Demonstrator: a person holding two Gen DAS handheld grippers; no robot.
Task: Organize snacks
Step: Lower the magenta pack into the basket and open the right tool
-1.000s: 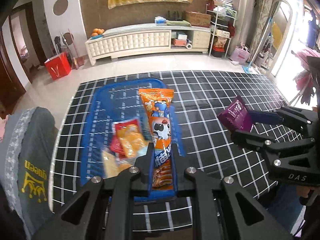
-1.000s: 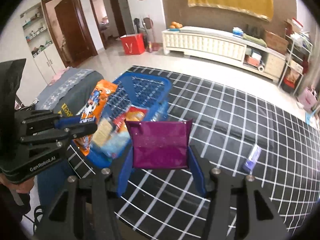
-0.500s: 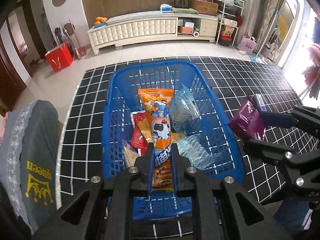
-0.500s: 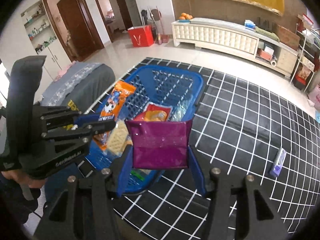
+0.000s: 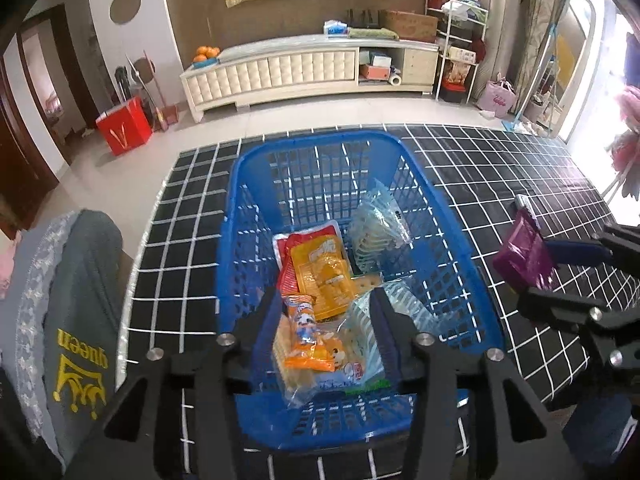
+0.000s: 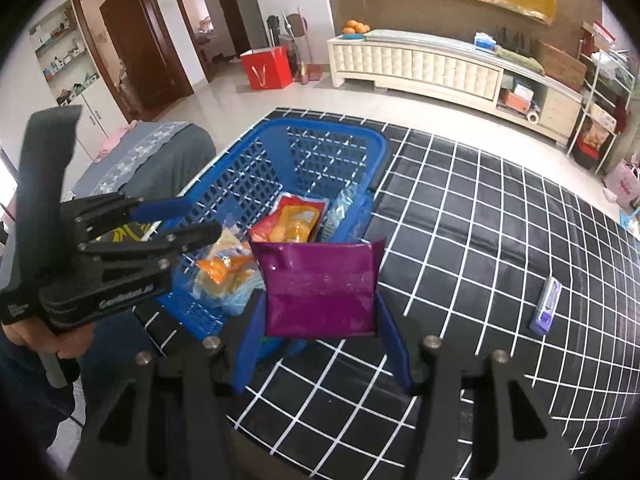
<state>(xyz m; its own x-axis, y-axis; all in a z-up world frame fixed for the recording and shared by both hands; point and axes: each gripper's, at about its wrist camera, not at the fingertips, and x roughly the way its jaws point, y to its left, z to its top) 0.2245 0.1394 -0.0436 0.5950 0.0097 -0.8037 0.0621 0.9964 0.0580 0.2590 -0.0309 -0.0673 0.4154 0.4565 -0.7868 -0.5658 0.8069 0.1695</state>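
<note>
**Orange packet in basket, purple pouch clamped**

Left gripper (image 5: 324, 312) over the near end of the blue basket (image 5: 236, 208); jaws opening, pads clear of the orange snack packet (image 5: 306, 334), which lies below them on the heap inside. Same heap: red-and-yellow packet (image 5: 316, 268), clear bluish wrappers (image 5: 376, 232). Basket sits on a black grid-patterned cloth (image 6: 480, 208). Right gripper (image 6: 320, 320) just right of the basket, both pads pressed on the sides of a purple pouch (image 6: 320, 288), held upright, above the basket's near corner. Small lilac packet (image 6: 546, 306) lies alone on the cloth, well apart to the right.
</note>
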